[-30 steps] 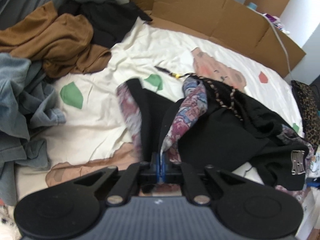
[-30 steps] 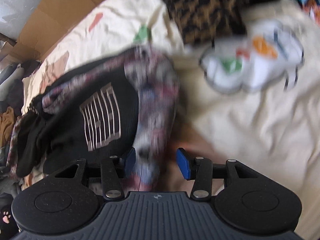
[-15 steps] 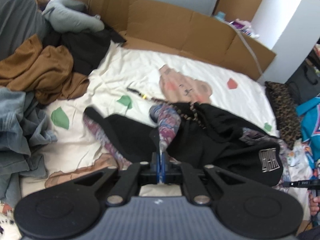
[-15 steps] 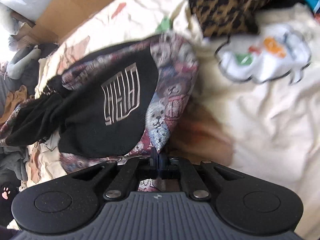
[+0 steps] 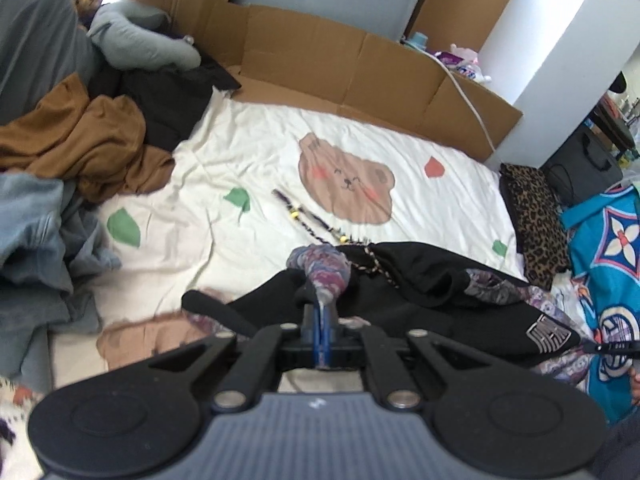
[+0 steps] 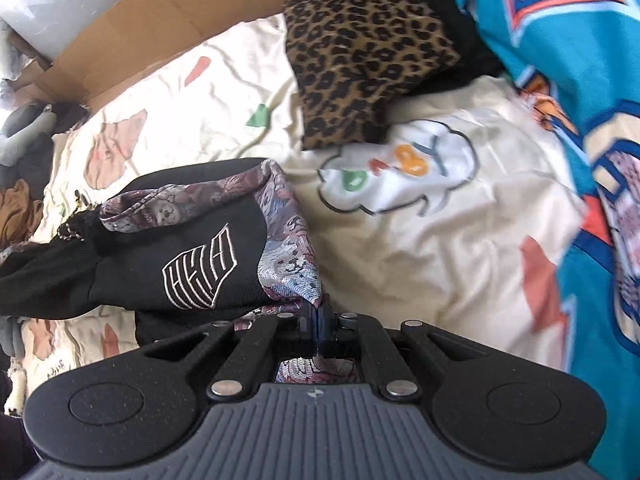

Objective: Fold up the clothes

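A black garment with a patterned tapestry lining lies stretched across the lower centre of a cream bedsheet printed with a bear face, held at two ends. At bottom centre of the left wrist view, the left gripper has its fingers pressed together on a bunched fold of the patterned lining. In the right wrist view, the right gripper is likewise clamped tight on the lining's edge at lower centre, just beside an embroidered logo on the black cloth. A leopard-print cloth sits at the upper centre of that frame, a teal printed fabric along the right edge. Brown clothes lie heaped at the left of the left wrist view, with cardboard standing beyond the sheet.
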